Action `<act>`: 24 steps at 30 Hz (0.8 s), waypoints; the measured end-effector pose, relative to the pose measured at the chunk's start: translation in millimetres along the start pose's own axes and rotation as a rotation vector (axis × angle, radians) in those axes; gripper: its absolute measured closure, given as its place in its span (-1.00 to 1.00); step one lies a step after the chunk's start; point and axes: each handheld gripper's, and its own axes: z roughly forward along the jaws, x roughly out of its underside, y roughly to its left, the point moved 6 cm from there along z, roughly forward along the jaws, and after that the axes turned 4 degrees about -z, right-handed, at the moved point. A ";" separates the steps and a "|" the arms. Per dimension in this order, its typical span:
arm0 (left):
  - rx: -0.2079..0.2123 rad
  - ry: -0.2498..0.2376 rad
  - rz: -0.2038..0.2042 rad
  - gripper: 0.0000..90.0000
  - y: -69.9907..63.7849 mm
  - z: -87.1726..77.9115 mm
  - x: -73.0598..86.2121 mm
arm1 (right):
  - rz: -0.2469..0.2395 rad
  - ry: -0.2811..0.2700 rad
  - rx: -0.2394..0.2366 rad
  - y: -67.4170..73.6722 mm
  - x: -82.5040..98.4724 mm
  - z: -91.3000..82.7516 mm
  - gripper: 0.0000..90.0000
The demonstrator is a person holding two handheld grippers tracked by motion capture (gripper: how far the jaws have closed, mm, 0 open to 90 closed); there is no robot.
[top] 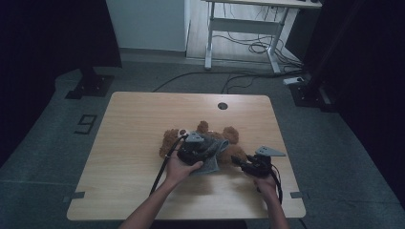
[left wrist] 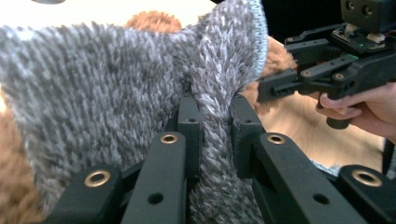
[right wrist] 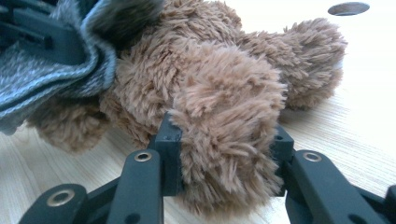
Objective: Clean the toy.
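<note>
A brown teddy bear (top: 200,136) lies on the wooden table (top: 133,138), partly covered by a grey knitted garment (top: 215,152). My left gripper (top: 195,151) rests over the bear's middle; in the left gripper view its jaws are shut on a fold of the grey knitted garment (left wrist: 116,93), pinched at the left gripper (left wrist: 215,122). My right gripper (top: 241,163) sits at the bear's right side. In the right gripper view the right gripper (right wrist: 224,144) is shut on a furry limb of the teddy bear (right wrist: 224,93). The right gripper (left wrist: 327,65) also appears in the left gripper view, held by a hand.
A round cable hole (top: 222,105) sits near the table's far edge. Beyond the table stand a white desk frame (top: 248,28) with cables on the floor, and a black stand base (top: 90,86) at the left.
</note>
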 end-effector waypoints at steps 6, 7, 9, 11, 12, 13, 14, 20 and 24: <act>-0.014 0.004 -0.028 0.73 11.6 -12.6 17.3 | 0.006 -0.002 -0.001 -0.2 -0.1 0.8 0.35; -0.012 0.004 -0.034 0.73 14.0 -15.0 19.6 | 0.003 0.001 0.000 -0.2 -0.1 0.5 0.35; -0.016 0.002 -0.047 0.73 19.1 -20.5 24.0 | 0.004 -0.001 -0.001 -0.2 -0.2 0.6 0.35; -0.020 -0.003 -0.057 0.73 22.4 -24.8 26.8 | 0.006 0.001 -0.005 -0.6 0.1 0.5 0.35; -0.025 -0.005 -0.062 0.73 24.1 -27.4 28.4 | 0.008 -0.002 -0.007 -0.6 0.2 0.8 0.35; -0.031 -0.006 -0.066 0.73 26.0 -29.9 29.8 | 0.008 -0.001 -0.009 -0.7 0.4 0.7 0.35; -0.037 -0.008 -0.072 0.73 28.3 -33.0 31.2 | 0.008 -0.001 -0.011 -0.8 0.6 0.6 0.35; -0.040 -0.035 -0.063 0.73 25.0 -37.8 25.2 | 0.011 -0.004 -0.012 -0.2 1.0 1.6 0.36; -0.025 -0.046 -0.021 0.73 7.7 -30.2 9.8 | 0.013 -0.004 -0.011 -0.4 1.1 1.5 0.36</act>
